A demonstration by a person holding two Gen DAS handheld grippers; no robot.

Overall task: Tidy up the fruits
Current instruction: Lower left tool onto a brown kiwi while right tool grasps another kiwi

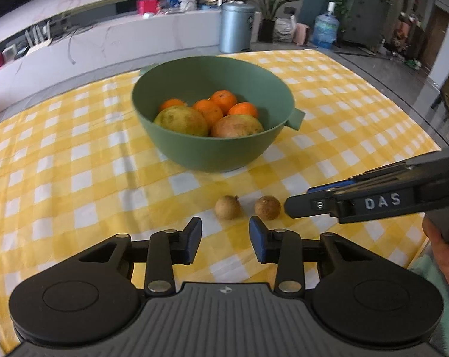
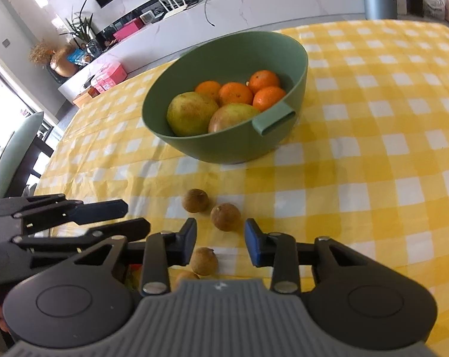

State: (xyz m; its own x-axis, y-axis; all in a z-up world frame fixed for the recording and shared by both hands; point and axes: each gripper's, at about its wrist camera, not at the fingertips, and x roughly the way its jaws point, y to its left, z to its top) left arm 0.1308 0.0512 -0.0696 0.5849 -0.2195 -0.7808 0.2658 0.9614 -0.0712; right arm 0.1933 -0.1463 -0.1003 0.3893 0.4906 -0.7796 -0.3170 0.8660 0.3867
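Observation:
A green bowl (image 1: 254, 74) (image 2: 302, 59) on the yellow checked cloth holds several oranges (image 1: 223, 101) (image 2: 264, 80) and two larger yellow-green fruits (image 1: 181, 120) (image 2: 191, 113). Small brown round fruits lie on the cloth in front of it: two in the left wrist view (image 1: 227, 207) (image 1: 267, 207), several in the right wrist view (image 2: 195, 200) (image 2: 225, 216) (image 2: 203, 261). My left gripper (image 1: 225, 238) is open and empty just short of them. My right gripper (image 2: 220, 239) is open and empty, with one brown fruit between its fingers. The right gripper also shows in the left wrist view (image 1: 302, 205), beside the right-hand brown fruit.
The table (image 1: 60, 148) is covered by the checked cloth. Beyond it are a long white counter (image 1: 105, 38), a grey bin (image 1: 236, 26) and a water bottle (image 1: 325, 29). A green chair (image 2: 13, 154) stands at the table's left side.

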